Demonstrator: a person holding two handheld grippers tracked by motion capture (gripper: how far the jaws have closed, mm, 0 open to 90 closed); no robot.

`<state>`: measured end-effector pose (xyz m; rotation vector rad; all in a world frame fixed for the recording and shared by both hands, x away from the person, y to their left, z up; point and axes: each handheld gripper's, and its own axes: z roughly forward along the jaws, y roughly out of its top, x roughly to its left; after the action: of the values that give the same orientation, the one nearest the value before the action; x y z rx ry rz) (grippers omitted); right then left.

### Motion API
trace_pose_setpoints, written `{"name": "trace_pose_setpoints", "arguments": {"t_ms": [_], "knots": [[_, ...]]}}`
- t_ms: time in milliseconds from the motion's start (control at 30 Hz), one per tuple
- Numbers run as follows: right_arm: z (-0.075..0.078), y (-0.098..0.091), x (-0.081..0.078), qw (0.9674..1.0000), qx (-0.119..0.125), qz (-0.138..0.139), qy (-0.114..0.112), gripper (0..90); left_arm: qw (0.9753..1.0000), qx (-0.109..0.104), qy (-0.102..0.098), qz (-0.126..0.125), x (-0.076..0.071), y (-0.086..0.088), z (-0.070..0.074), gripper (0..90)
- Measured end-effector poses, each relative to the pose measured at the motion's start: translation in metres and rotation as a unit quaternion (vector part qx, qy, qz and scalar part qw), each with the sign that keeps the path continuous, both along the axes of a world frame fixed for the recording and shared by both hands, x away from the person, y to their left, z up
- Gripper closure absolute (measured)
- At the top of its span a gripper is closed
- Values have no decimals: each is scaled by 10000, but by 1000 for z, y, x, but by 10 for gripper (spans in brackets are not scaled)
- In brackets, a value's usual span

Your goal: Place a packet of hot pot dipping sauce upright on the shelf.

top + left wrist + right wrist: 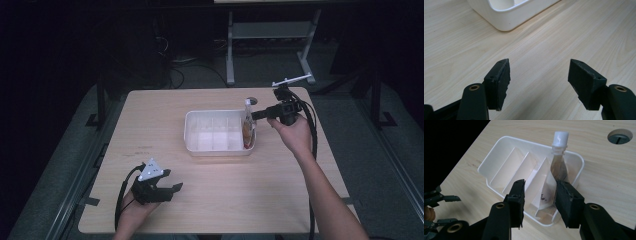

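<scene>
In the high view, a white divided tray [220, 131] sits near the middle of the pale wooden bench [150, 115]. A spouted pouch [248, 129] with a white cap stands upright in the tray's right-end compartment, leaning against the tray's end wall. The right gripper [256, 115] reaches in from the right, its jaws at the pouch's upper part; from here I cannot tell whether they touch it. The left gripper [172, 189] rests low at the near left of the bench, well apart from the tray, with its jaws spread.

In the left gripper view, the left gripper [539, 83] points along bare bench [574, 32] with its jaws released and nothing between them. A rounded corner of the tray [506, 15] lies farther off, at the top.

In the right gripper view, the right gripper [540, 195] hovers over the tray [499, 152], its jaws standing apart. The pouch [555, 173] stands in the end compartment beside the last divider, its brownish contents visible under the capped spout. The right-hand jaw lies just in front of the pouch's lower edge, while the other jaw stands clear of it, so the pouch is not clamped. A round hole in the bench [619, 136] shows at upper right.
</scene>
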<state>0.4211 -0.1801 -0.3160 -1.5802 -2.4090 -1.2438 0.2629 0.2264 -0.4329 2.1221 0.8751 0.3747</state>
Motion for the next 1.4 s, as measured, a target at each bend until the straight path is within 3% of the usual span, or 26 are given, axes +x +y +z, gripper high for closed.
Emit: {"name": "trace_pose_setpoints", "arguments": {"t_ms": [1400], "knots": [[-19,-23,-39,9993,238,268,-52,516,9999,-27,-45,99,0,6,2,338]]}}
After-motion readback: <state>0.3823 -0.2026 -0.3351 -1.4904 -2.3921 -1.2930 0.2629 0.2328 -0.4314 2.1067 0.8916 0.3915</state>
